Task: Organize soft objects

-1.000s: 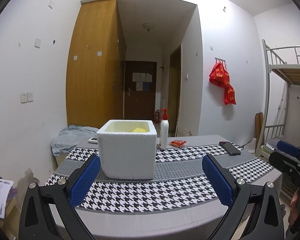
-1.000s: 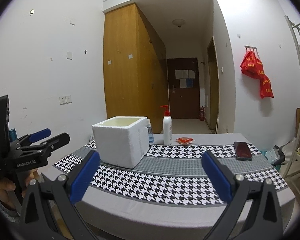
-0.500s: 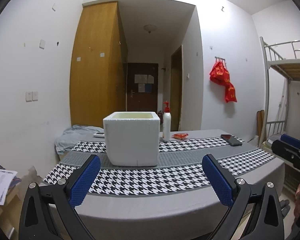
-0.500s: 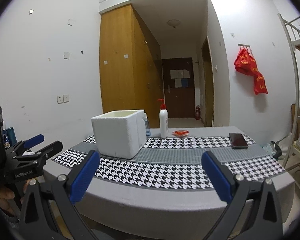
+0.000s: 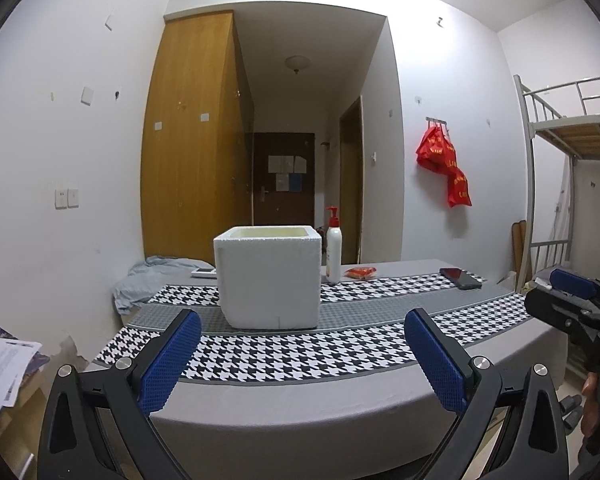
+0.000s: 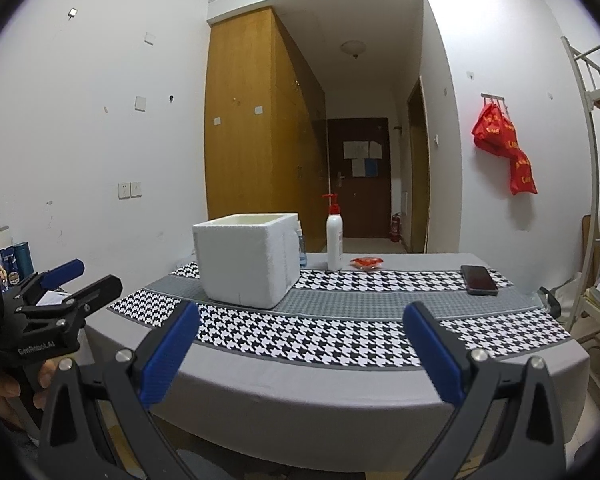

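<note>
Small flat orange-red soft packet (image 6: pixel 367 262) on bench (image 6: pixel 340 376), right of white square foam box (image 6: pixel 246 258), just beside white pump bottle with red nozzle (image 6: pixel 334 240); likely light, limp, crinkly, so pinch across middle, gently

Foam box: light, brittle, probable bin

Left tongs (image 5: pixel 300 356), right tongs (image 6: pixel 300 352): spread wide, holding nothing, short of bench edge

Black phone (image 6: pixel 479 279) farther right of box

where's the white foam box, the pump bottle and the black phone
white square foam box (image 5: pixel 269 280), left wrist view, middle of its front wall
white pump bottle with red pump head (image 6: pixel 334 240), right wrist view, middle of its body
flat black phone (image 6: pixel 478 279), right wrist view, centre of its screen
</note>
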The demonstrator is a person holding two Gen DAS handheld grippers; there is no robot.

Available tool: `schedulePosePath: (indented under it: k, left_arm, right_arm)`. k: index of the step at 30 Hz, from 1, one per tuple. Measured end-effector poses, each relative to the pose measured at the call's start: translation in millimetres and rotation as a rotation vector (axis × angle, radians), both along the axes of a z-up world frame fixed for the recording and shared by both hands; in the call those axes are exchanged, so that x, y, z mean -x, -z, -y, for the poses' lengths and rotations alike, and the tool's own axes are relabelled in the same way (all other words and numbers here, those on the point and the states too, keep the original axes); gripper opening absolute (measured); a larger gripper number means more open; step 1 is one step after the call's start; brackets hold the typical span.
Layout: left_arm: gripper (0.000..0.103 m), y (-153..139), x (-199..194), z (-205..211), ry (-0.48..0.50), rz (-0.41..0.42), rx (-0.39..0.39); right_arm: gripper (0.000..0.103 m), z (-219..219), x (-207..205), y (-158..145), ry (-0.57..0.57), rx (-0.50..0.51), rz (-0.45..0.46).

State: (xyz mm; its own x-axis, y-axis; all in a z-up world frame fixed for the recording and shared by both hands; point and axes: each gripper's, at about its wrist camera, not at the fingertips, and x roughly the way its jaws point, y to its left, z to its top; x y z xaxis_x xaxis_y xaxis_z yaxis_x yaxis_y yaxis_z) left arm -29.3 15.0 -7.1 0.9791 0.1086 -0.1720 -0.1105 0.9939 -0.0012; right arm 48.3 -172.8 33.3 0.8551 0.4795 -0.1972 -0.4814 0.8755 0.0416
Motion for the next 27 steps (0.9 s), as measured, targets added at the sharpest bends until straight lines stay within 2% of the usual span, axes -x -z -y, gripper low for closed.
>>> schedulePosePath:
  k: [27]
  left_arm:
    - [0.102,2.3,1.9,-1.4,0.019,-0.004,-0.004]
  right_arm:
    - [0.103,2.1,-1.1,2.5,0.002,0.013,-0.023]
